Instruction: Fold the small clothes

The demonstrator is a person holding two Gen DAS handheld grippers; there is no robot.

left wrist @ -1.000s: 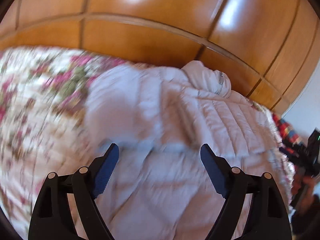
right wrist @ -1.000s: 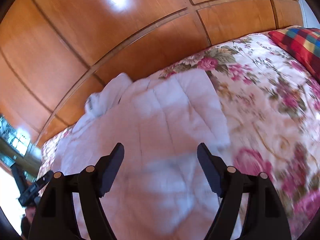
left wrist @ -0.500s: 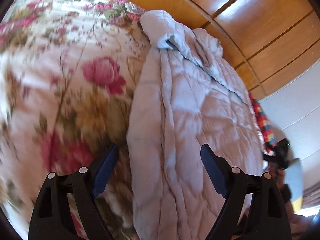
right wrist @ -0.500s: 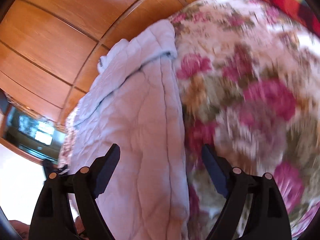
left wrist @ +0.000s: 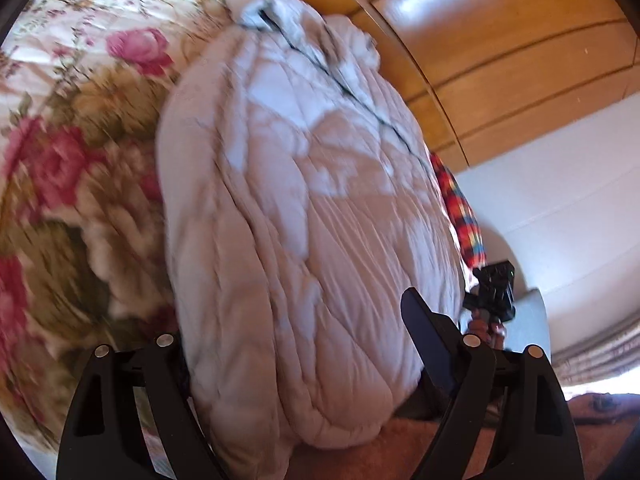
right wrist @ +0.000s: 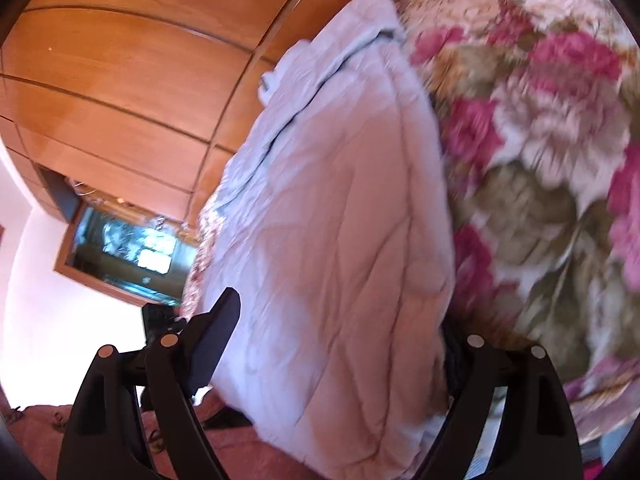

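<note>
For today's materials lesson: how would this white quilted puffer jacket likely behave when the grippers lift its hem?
The white quilted puffer jacket is probably floppy: it drapes and creases over the floral bedspread. Its puffed quilting suggests it is light for its bulk and springs back when pinched.

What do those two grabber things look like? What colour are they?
The left gripper and the right gripper look alike. Each has two black plastic arms with long cut-out slots and small round silver rivets at the joints. The fingers carry flat dark blue pads. No cables, labels or sleeves show.
</note>
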